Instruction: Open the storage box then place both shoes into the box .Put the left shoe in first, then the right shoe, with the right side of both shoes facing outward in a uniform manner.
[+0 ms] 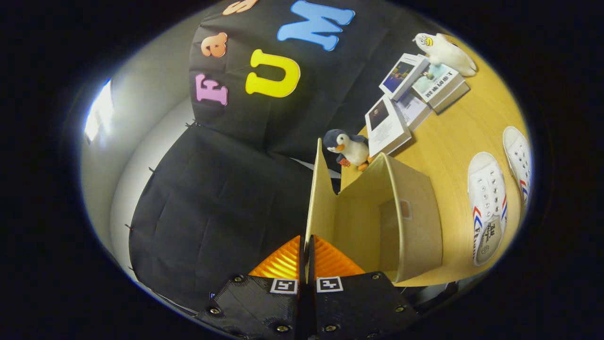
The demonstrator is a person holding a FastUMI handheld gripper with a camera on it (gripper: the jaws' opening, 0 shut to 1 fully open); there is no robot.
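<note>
Between the two fingers of the gripper (304, 264) the thin edge of the storage box's lid (320, 198) is pinched — the fingers are pressed together on it with no gap to be seen, and the lid is held swung up nearly on end, rising straight ahead of the fingertips. Just beyond and to one side of the fingers the storage box (410, 226) is seen standing open on the wooden table (453, 137), its pale inner walls exposed and nothing lying inside it. The opening step is therefore judged to be in hand and nearly complete, while neither shoe has yet been moved. Well apart from the fingers, past the far wall of the box, the two white shoes are laid side by side on the table: the nearer shoe (487, 205) with its striped flank and printed insole turned up, the farther shoe (519, 158) beyond it; which is the left one cannot be told with certainty from here. A toy penguin (349, 147) is set just behind the box, with a spread of books (415, 92) and a white plush toy (446, 53) farther off. For the next move, the lid would need to be carried far enough back to rest open by itself, then released — only after that could the gripper be brought across to the shoes, where the left one must be picked out and grasped first.
</note>
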